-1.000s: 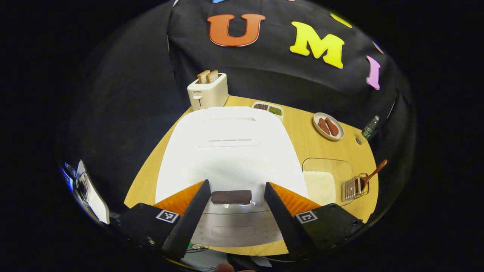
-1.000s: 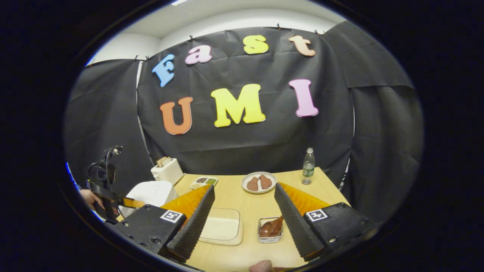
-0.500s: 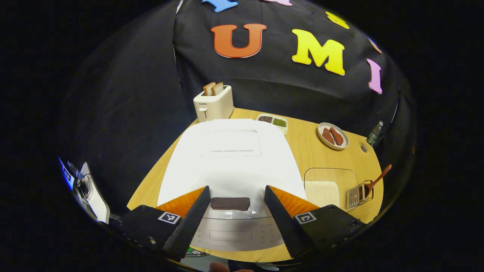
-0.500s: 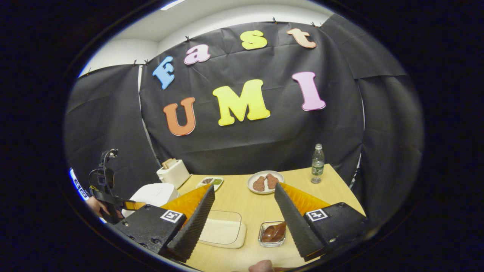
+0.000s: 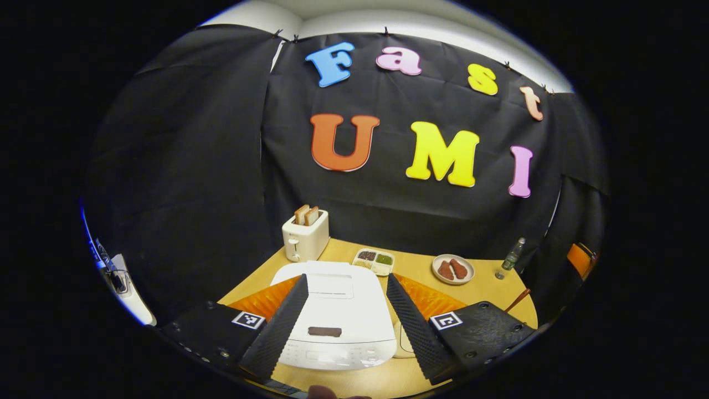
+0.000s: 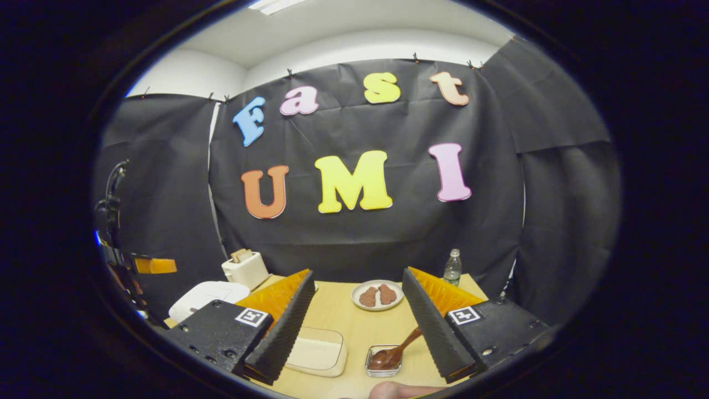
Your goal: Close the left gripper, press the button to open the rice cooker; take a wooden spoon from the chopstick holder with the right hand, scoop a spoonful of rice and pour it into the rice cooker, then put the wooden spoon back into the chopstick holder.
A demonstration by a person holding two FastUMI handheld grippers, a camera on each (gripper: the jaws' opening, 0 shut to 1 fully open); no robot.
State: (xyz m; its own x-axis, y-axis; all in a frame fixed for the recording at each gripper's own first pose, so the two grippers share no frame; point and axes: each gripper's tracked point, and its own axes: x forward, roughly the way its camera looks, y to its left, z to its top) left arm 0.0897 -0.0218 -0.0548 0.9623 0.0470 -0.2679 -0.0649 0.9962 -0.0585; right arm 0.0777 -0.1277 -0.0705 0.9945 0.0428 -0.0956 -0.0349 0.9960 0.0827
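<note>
The white rice cooker point(image 5: 332, 302) stands with its lid down, and its dark button point(image 5: 324, 331) faces me at the front. My left gripper point(image 5: 345, 277) hovers open above and in front of it, holding nothing. In the right gripper view the wooden spoon point(image 6: 394, 350) leans in the small glass chopstick holder point(image 6: 381, 363), bowl down and handle up to the right. A shallow tray of white rice point(image 6: 316, 352) lies left of the holder. My right gripper point(image 6: 358, 271) is open and empty, held back above them. The cooker point(image 6: 207, 293) also sits at the left.
A toaster point(image 5: 304, 235) with two bread slices stands behind the cooker. A divided dish of beans point(image 5: 374, 261), a plate point(image 6: 378, 295) with two brown pieces and a bottle point(image 6: 452, 267) line the table's far side. A person's fingertip point(image 6: 388, 390) shows at the bottom edge.
My left gripper has pulled up and back from the cooker's button, so the cooker looks smaller and farther. The right gripper has also drawn back a little. Both stay open.
</note>
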